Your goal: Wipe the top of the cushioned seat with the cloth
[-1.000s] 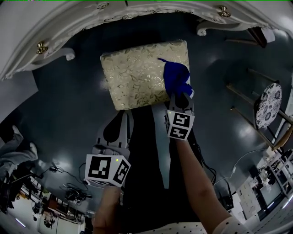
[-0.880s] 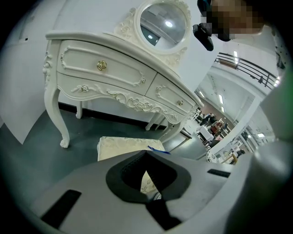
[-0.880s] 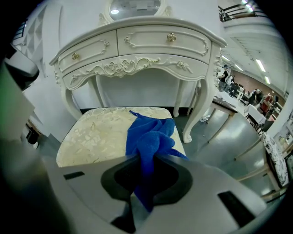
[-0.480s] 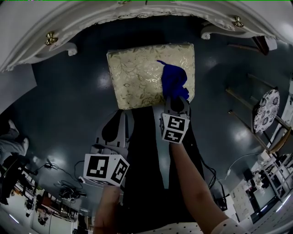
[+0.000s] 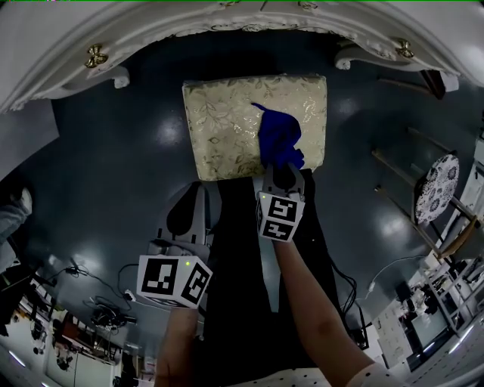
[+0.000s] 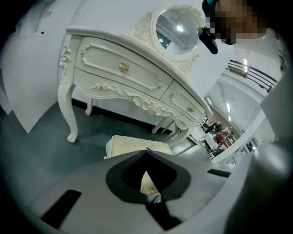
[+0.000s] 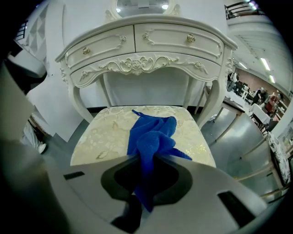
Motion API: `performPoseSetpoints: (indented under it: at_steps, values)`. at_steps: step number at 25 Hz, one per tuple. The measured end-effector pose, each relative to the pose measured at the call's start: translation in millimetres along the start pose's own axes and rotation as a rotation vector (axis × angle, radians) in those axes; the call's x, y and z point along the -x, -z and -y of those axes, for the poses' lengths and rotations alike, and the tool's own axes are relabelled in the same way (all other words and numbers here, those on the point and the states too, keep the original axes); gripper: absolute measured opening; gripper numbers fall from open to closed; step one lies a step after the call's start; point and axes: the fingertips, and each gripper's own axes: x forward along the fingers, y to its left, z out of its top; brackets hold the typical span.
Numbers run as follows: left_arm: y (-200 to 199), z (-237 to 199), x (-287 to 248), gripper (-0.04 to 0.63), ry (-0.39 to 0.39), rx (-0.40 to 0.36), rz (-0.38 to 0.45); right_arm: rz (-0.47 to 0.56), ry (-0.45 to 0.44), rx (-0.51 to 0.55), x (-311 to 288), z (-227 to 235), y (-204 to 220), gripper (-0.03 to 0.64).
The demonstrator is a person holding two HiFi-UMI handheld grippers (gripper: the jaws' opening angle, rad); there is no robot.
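Note:
The cushioned seat (image 5: 219, 121) is a cream, gold-patterned square pad standing on the dark floor in front of the dressing table. A blue cloth (image 5: 277, 137) lies bunched on the seat's right half, near its front edge. My right gripper (image 5: 282, 168) is shut on the cloth's near end; in the right gripper view the blue cloth (image 7: 153, 137) runs from between the jaws onto the seat (image 7: 110, 132). My left gripper (image 5: 195, 198) hangs shut and empty over the floor, short of the seat's front edge. Its jaws meet at a point (image 6: 145, 155) with the seat (image 6: 128, 145) beyond.
A white carved dressing table (image 5: 227, 23) stands just behind the seat, its legs (image 7: 84, 112) flanking it. A round patterned stool (image 5: 437, 178) and wooden frames stand at the right. A white board (image 5: 26, 147) leans at the left. Cables (image 5: 106, 295) lie on the floor behind me.
My right gripper has dragged the blue cloth leftward from the seat's right edge toward its middle. The left gripper has stayed where it was.

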Motion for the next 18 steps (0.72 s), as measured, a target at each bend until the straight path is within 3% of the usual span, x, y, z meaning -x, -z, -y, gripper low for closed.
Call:
performPoseSetpoints:
  at_steps: [18]
  values:
    - [-1.4, -21.6, 5.9, -0.003, -0.034, 0.048, 0.014, -0.023, -0.093, 0.026, 0.2, -63.0, -0.9, 0.058]
